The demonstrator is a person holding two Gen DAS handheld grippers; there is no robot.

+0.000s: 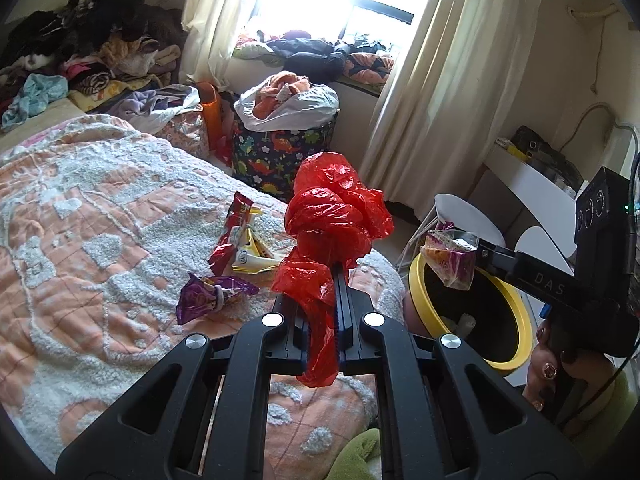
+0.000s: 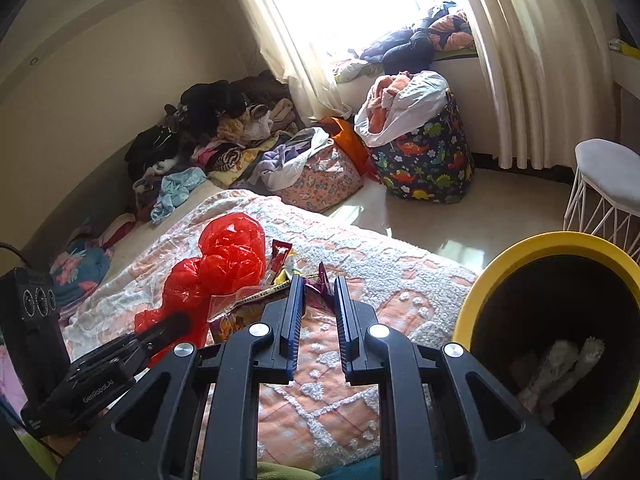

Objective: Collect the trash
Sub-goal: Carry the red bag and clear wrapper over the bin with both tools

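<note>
My left gripper (image 1: 334, 270) is shut on a crumpled red plastic bag (image 1: 336, 216) and holds it above the bed; the bag also shows in the right wrist view (image 2: 224, 256). My right gripper (image 2: 316, 280) has its jaws a little apart, with a purple-and-orange snack wrapper (image 1: 450, 258) hanging at its tips over the yellow-rimmed black bin (image 1: 516, 308), also in the right wrist view (image 2: 472, 304). More wrappers lie on the bed: a red one (image 1: 236, 216), a yellow one (image 1: 252, 258) and a purple one (image 1: 212, 294).
The bed has an orange-and-white blanket (image 1: 92, 240). A dinosaur-print hamper (image 1: 280, 156) stands by the curtains. Piled clothes (image 1: 80, 40) lie at the bed's far end. A white wire stool (image 2: 608, 188) stands beyond the bin. White crumpled trash (image 2: 560, 368) lies inside the bin.
</note>
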